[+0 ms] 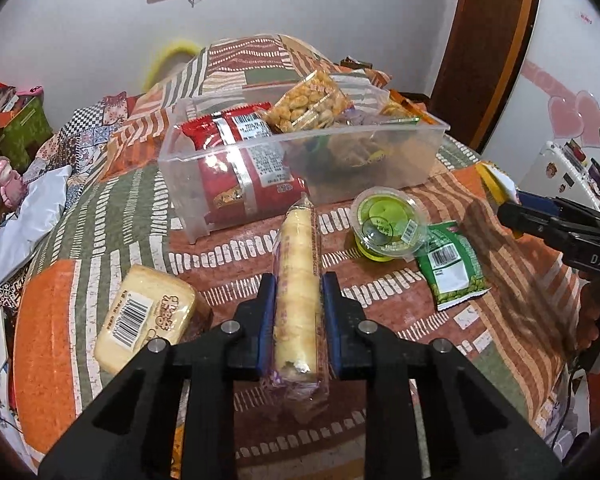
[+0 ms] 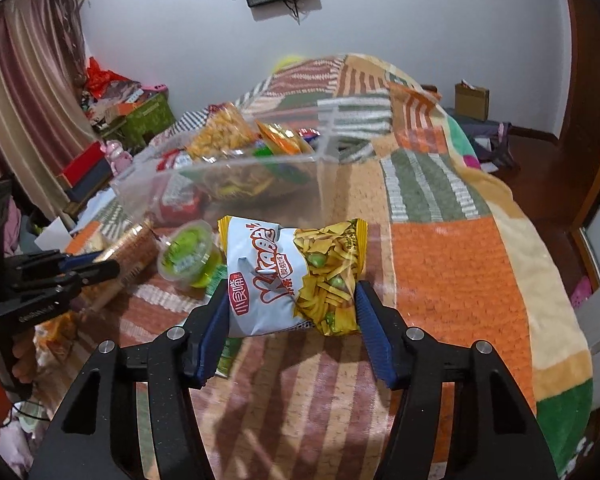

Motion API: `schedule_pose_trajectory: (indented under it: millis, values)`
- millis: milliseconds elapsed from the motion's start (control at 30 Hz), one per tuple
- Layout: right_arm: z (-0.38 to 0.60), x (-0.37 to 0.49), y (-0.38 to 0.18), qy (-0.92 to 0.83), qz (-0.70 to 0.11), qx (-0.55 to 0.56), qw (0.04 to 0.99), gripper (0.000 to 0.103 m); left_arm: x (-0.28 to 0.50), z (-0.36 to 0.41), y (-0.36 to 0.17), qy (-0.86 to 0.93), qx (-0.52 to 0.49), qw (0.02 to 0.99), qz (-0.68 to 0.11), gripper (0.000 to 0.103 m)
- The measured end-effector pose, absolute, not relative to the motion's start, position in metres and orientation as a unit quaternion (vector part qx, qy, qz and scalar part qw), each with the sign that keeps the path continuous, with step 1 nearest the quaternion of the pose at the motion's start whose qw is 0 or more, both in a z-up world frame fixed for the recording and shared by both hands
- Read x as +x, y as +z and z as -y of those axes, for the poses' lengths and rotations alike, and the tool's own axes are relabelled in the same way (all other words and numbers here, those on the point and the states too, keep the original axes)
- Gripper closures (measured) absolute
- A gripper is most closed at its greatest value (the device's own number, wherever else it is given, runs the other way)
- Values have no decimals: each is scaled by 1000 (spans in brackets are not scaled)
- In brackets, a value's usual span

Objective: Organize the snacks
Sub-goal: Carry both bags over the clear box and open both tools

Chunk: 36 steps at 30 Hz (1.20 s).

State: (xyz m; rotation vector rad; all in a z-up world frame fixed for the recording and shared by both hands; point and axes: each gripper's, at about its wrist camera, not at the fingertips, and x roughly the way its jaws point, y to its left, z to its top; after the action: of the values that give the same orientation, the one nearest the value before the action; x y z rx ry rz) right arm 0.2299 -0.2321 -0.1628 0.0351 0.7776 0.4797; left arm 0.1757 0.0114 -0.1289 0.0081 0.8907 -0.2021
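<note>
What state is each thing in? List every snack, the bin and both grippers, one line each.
left gripper: shut on the wafer roll.
right gripper: shut on the chip bag.
clear bin: open-topped, upright, partly filled with snacks.
jelly cup: sealed, tilted on the blanket.
green pea bag: lying flat, beside the cup.
cake slice: wrapped, lying flat.

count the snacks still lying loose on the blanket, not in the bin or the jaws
3: a wrapped cake block at left, a green jelly cup before the clear bin, a green pea packet beside the cup. Others may be hidden.
</note>
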Motion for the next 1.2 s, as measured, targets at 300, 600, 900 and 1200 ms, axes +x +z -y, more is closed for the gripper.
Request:
schedule_pose_trajectory:
  millis: [300,600,900,1200]
  values:
    - [207,232,-134,259,-332,11,907,46,169,-29,-91,-97,-25,918,-383,81]
    - [169,254,-114,288,-305,9,908,46,195,-52,-53,-84,-52,935,-339,81]
    - [132,282,-110,302,-305,-8,903,46,235,-62,-54,-70,-63,936,-339,81]
    - [105,314,-128,300,-331,-26,895,46,269,-59,-77,-61,-56,934,-348,81]
